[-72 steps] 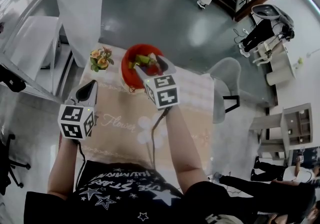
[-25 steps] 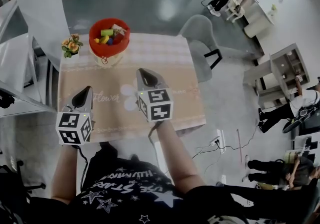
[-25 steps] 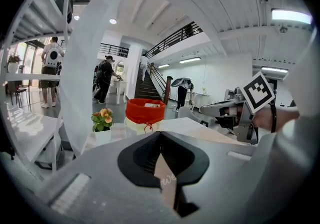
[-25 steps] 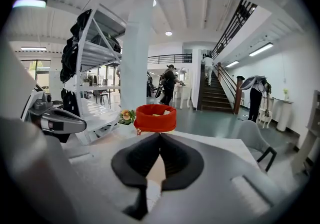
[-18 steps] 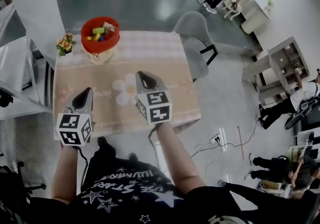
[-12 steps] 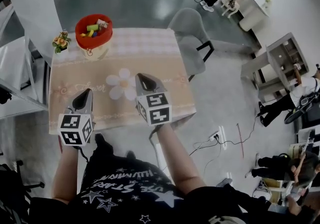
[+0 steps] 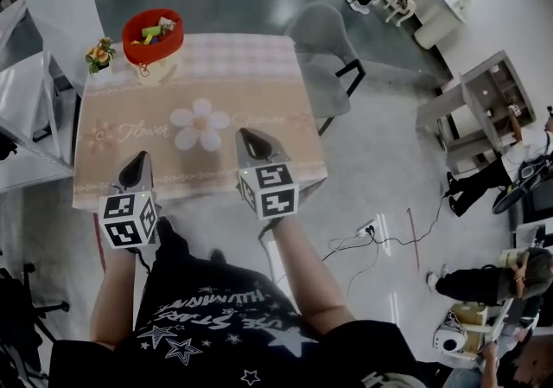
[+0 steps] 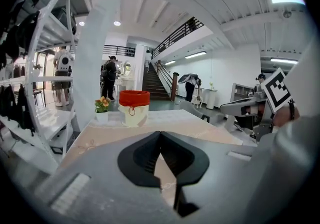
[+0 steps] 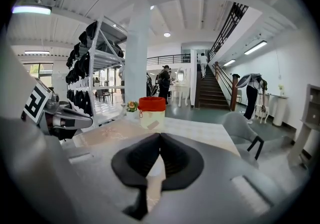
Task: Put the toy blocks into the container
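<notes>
Now my left gripper (image 7: 137, 158) and right gripper (image 7: 247, 133) hang clenched, empty, at the near edge of the beige flower-print table (image 7: 259, 88); colourful toy blocks (image 7: 153, 31) lie inside the red fabric container (image 7: 131, 39) at its far-left corner, bare cloth between.

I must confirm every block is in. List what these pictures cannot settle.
- Blocks in the container: too small in the head view to count.
- Container's inside: hidden by its own rim in both gripper views.
- Anything under the table: hidden by its top in every view.
</notes>
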The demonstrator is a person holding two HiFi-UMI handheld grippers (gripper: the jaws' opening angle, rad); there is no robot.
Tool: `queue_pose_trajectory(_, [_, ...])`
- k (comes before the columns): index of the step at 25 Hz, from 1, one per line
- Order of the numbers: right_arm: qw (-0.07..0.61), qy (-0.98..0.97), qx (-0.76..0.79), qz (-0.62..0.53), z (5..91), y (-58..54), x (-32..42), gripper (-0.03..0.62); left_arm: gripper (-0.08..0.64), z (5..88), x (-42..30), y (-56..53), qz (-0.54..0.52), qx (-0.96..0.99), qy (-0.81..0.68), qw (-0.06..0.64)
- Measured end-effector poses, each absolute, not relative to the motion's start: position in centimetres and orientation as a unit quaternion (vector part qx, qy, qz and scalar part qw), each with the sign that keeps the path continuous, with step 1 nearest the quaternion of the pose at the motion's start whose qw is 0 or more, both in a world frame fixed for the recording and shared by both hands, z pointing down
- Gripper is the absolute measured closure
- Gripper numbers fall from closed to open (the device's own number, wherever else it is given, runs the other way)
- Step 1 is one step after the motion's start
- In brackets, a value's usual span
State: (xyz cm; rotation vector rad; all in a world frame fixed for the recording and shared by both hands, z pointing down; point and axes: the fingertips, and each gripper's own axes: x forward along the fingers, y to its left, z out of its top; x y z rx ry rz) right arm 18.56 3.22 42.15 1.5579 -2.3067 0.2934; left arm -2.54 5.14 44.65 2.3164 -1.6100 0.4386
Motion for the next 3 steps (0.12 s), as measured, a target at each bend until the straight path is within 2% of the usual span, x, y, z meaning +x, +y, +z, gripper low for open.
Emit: queue_pose_trajectory(3, [0.170, -0.812, 0.549, 0.105, 42.73, 4.19, 19.24, 0.588, 0.554, 45.41, -2.14, 5.90, 0.149, 0.798, -0.562, 0.157])
